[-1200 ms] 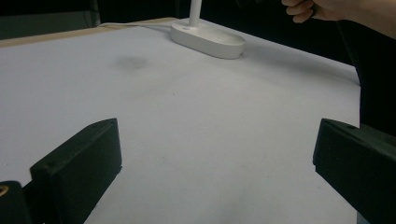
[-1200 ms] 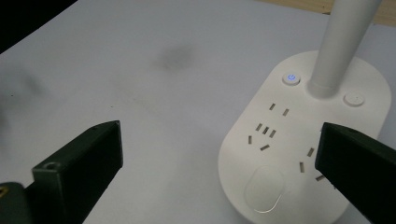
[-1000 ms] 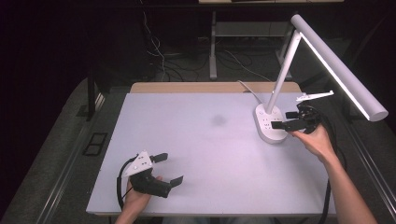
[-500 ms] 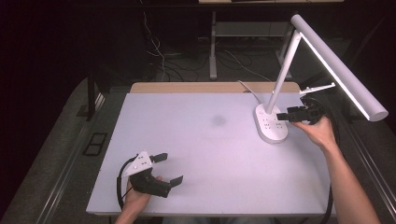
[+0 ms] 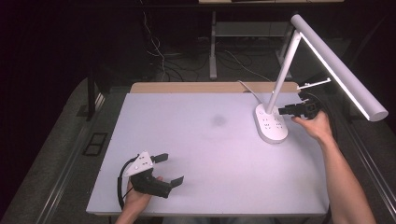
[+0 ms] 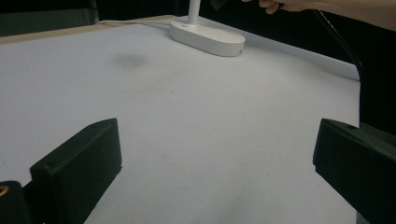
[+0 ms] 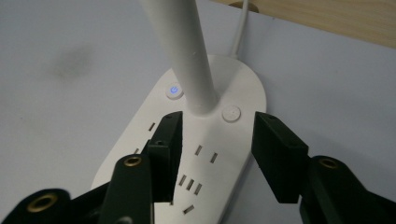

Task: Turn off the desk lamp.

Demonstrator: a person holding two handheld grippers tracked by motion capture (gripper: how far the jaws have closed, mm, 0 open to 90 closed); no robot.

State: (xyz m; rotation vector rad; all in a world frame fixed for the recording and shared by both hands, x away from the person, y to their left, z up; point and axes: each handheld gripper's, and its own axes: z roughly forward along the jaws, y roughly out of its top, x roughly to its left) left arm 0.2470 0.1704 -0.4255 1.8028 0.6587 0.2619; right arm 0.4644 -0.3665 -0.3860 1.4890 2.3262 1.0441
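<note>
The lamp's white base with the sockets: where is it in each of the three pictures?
High view: the lamp base sits at the table's right, beside the right gripper.
Left gripper view: it lies at the top centre, far across the table.
Right gripper view: it lies in the middle, just beyond the open jaws.
Shared landmark: the white lamp stem rising from the base, also in the left and right gripper views.

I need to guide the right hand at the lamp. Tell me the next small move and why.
Probably ease the right gripper forward so its open jaws come around the lamp stem. The stem rises just beyond the jaw tips, roughly centred between them, above the lamp base, and nothing is held yet. The left gripper rests open, far off.
</note>
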